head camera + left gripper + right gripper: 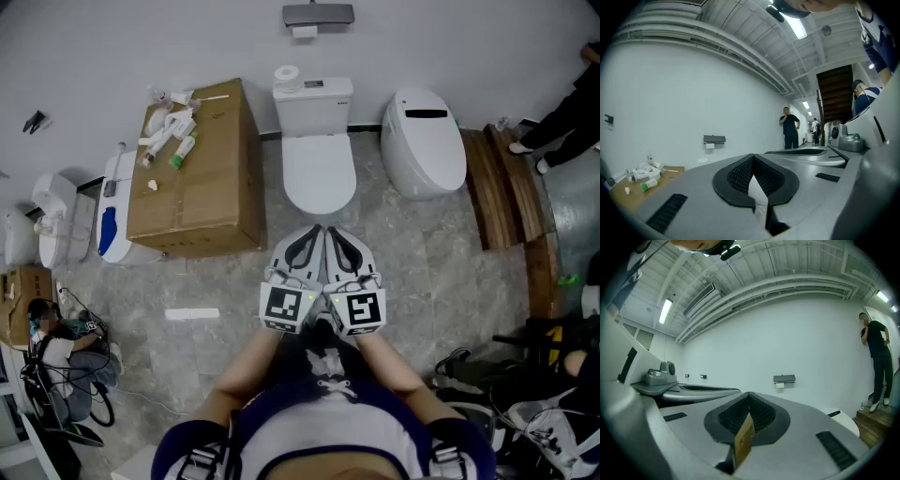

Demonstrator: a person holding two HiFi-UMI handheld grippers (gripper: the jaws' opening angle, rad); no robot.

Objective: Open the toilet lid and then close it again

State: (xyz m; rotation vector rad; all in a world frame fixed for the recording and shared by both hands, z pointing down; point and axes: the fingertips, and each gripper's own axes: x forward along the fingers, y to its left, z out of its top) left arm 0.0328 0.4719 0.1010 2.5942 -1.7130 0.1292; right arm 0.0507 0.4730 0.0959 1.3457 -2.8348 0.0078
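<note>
Left gripper (311, 236): you hold it just ahead of your body, pointing to 12 o'clock. Its jaws are together, with nothing clamped, as the left gripper view (752, 159) confirms.
Right gripper (337, 236): it touches the left gripper side by side and also points to 12 o'clock. Its jaws are together; a yellow printed strip (744, 439) shows at the seam, and you cannot tell what it is.
Toilet (319, 141): it stands at 12 o'clock from the grippers, near them but apart, with its back to the wall.
Lid (319, 173): it lies flat and closed on the bowl. Neither gripper touches it.
Tank (313, 105): it sits behind the lid, with a paper roll (287, 74) at its left corner.
Box (202, 178): brown cardboard at 10 o'clock, just beside the toilet, with tubes (173, 131) lying at its far end.
Second toilet (424, 141): it stands at 1 o'clock, with a rounded body and its lid down.
Holder (318, 14): grey, on the wall at 12 o'clock above the tank.
Steps (502, 187): wooden, at 2 o'clock, beyond the second toilet.
Bystander (572, 117): dressed in dark clothes, at 2 o'clock by the steps.
</note>
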